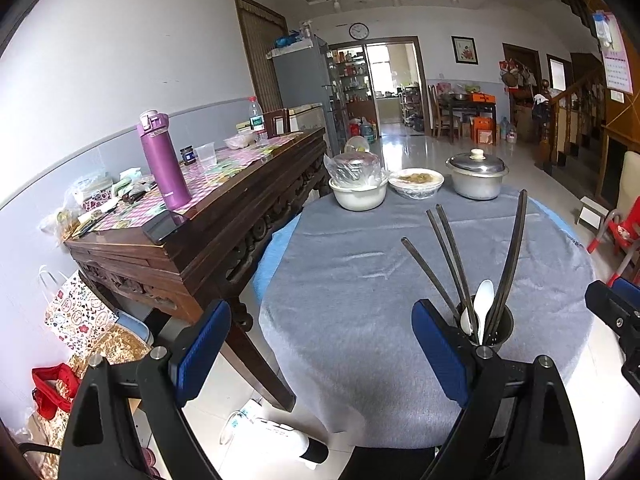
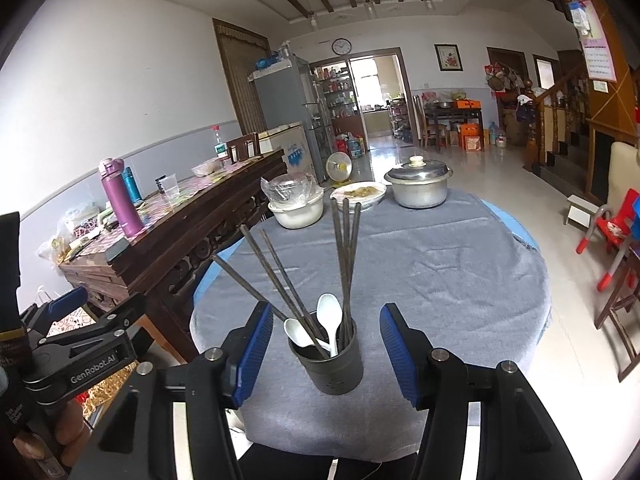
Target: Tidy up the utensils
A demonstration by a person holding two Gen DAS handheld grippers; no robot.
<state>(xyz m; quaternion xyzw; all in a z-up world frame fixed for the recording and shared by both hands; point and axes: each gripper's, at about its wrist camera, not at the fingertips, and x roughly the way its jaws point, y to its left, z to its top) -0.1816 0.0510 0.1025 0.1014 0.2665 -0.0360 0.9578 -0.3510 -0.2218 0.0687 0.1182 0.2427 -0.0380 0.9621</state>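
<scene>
Right wrist view shows you the round table (image 2: 440, 280) under its grey cloth, reaching away toward three dishes at the far edge: a lidded metal pot (image 2: 418, 184), a plate of food (image 2: 360, 194) and a white bowl (image 2: 298, 210) with a plastic bag in it. To your left a dark wooden sideboard (image 2: 180, 232) stands just beside the table, carrying a purple flask (image 2: 120, 200) among other clutter. Your right tool (image 2: 326, 352) is released, its blue pads standing apart on either side of the dark cup (image 2: 332, 364) without touching it. The cup stands upright near the table's near edge and holds everything: dark chopsticks (image 2: 346, 256) fanning upward and two white spoons (image 2: 330, 312) with bowls up. Your left tool (image 1: 320, 356) is also released, jaws spread wide with nothing between them; in the left wrist view it sits to the left of the cup (image 1: 496, 328), which shows just past its right pad. Your hand (image 2: 44, 436) on the left tool's grip shows at the lower left of the right wrist view.
</scene>
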